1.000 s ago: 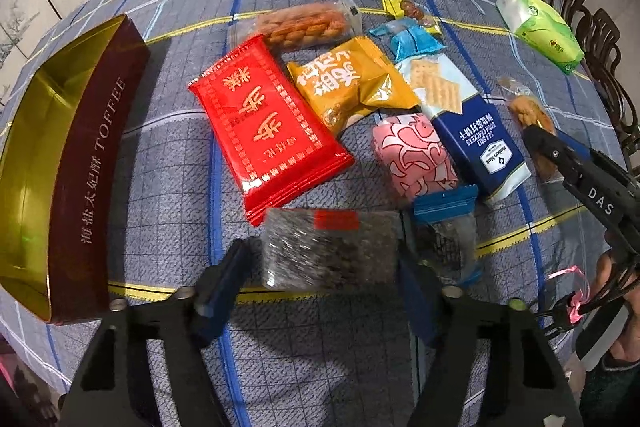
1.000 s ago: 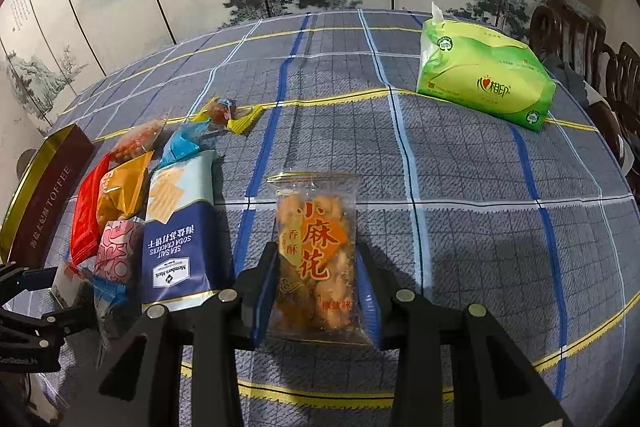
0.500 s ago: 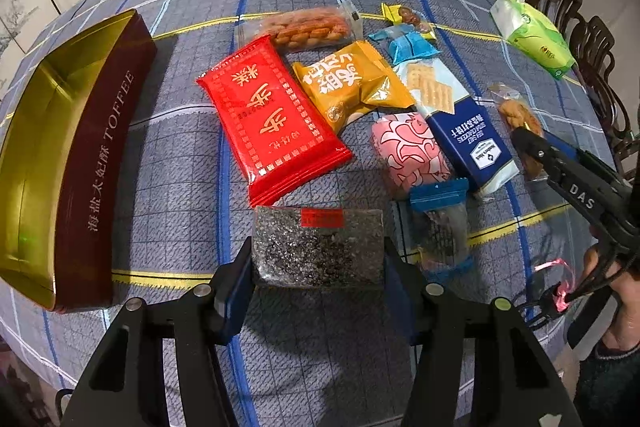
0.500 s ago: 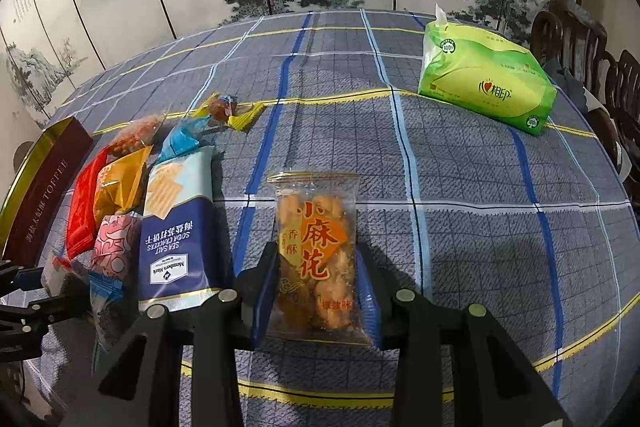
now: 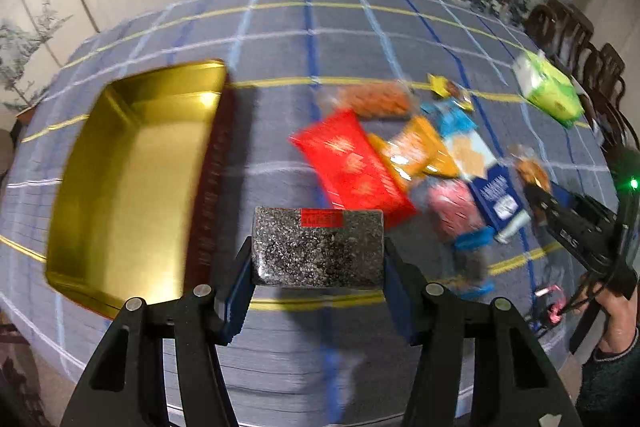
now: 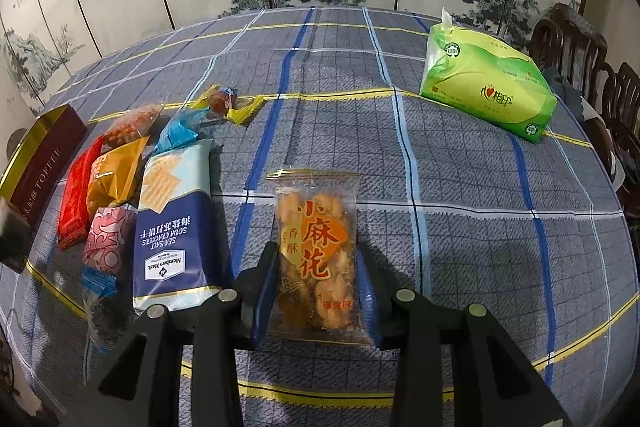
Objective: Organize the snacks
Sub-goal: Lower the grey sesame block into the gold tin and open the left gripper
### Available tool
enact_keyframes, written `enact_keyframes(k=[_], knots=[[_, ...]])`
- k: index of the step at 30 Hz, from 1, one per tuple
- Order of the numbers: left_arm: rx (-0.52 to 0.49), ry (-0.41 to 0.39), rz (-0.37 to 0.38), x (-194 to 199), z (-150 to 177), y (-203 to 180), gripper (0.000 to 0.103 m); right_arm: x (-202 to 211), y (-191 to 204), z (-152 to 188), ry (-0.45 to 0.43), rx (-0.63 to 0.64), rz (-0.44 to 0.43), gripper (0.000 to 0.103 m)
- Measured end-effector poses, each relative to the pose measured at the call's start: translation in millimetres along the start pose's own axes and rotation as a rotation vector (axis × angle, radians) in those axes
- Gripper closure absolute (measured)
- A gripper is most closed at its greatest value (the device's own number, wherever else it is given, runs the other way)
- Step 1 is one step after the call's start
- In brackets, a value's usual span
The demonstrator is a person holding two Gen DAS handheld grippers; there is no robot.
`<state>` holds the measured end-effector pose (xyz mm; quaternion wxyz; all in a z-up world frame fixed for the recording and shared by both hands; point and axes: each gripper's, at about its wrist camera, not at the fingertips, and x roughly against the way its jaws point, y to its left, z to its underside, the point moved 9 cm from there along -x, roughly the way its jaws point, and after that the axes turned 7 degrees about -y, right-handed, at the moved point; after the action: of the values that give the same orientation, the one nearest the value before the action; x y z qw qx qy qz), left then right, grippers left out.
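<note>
My left gripper (image 5: 318,259) is shut on a dark speckled packet (image 5: 318,243) with a red label and holds it clear of the tablecloth, just right of the open gold toffee tin (image 5: 132,179), which has nothing in it. This view is blurred by motion. My right gripper (image 6: 316,259) stays low, its pads pressed on both sides of a clear packet of fried twists (image 6: 316,227) that lies on the cloth. The same gripper (image 5: 536,195) shows at the right edge of the left wrist view, with a hand behind it.
Several snacks lie in a cluster: a red packet (image 5: 352,167), an orange one (image 5: 416,151), a pink one (image 6: 108,239), blue soda crackers (image 6: 172,227), peanuts (image 5: 376,99) and a wrapped sweet (image 6: 224,101). A green tissue pack (image 6: 484,87) sits far right, near wooden chairs (image 6: 580,47).
My left gripper closed on the dark packet, lifted it off the cloth and swung left, bringing the tin further into view. The right gripper and its packet have not moved.
</note>
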<state>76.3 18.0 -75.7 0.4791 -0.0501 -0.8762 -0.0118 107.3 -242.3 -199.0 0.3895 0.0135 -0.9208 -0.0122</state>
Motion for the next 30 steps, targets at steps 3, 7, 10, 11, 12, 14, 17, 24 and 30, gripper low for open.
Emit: enact_keyframes(k=[3,7,10,11,12,14,17,24,30], knots=[[0.018,-0.010,-0.042,4.6,-6.4,33.2,0.049,-0.1,0.4,0.0,0.008,0.009,0.006,0.066],[0.043,0.007,-0.102,2.1,-10.0,78.9,0.049,-0.3,0.9,0.0,0.017,0.015,0.019,0.065],[0.042,0.022,-0.150,-3.7,-8.6,108.3,0.049,-0.9,1.0,0.1,0.024,0.018,0.026,0.065],[0.044,0.030,-0.164,-6.4,-7.5,118.2,0.049,-1.0,0.9,0.1,0.027,0.019,0.029,0.065],[0.048,0.036,-0.171,-8.1,-6.3,125.0,0.049,-0.7,1.2,0.0,0.029,0.019,0.031,0.065],[0.056,0.051,-0.185,-12.8,-1.7,139.7,0.049,-1.1,1.3,-0.3,0.032,0.016,0.038,0.065],[0.054,0.068,-0.205,-18.9,5.0,154.6,0.049,-1.9,2.2,-1.1,0.035,0.016,0.050,0.065],[0.072,0.105,-0.217,-31.8,18.2,179.2,0.049,-4.4,3.2,-3.3,0.051,0.006,0.065,0.065],[0.090,0.126,-0.207,-36.9,28.4,186.8,0.049,-5.4,3.2,-3.6,0.058,0.000,0.074,0.065]])
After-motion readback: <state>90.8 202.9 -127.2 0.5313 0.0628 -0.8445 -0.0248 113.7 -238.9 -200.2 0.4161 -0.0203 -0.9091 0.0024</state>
